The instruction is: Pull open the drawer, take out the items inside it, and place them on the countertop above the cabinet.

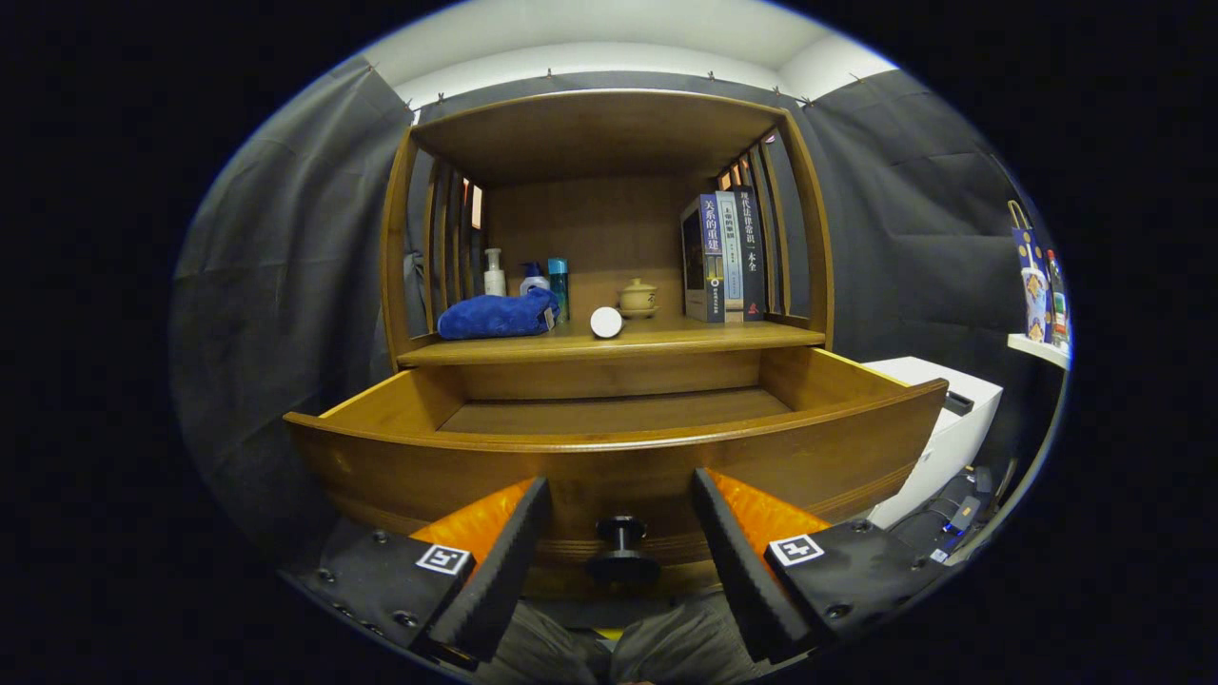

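The gripper [620, 495] is held level and points straight ahead. Its two fingers are spread wide apart, with a big gap between them. The left finger [500, 561] leans in toward the middle, and the right finger [737, 561] leans in the same way from the other side. Each finger has a black ridged pad on its inner face and an orange part behind it. Nothing is pinched between the fingers. Below the fingers there is grey cloth, maybe the person's trousers [609, 652], but it is too dark to be sure.
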Action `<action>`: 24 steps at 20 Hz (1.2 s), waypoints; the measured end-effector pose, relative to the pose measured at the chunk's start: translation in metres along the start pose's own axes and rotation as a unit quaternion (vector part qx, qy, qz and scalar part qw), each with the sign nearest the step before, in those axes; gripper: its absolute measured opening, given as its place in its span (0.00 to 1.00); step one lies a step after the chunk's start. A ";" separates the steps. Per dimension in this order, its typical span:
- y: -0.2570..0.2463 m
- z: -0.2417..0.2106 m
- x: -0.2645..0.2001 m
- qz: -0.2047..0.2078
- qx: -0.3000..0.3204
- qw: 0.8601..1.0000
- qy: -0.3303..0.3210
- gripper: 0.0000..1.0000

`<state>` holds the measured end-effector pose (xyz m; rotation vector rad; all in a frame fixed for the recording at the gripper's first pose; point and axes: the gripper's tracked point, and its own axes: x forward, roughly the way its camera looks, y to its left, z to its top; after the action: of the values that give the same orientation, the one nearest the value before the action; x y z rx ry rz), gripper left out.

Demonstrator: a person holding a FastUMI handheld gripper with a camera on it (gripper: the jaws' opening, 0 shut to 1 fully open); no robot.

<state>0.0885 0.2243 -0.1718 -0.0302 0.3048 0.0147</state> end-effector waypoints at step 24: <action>0.007 0.038 0.152 -0.004 -0.015 1.000 -0.006 0.98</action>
<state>0.2447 0.2342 -0.1809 -0.0602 0.2931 0.0118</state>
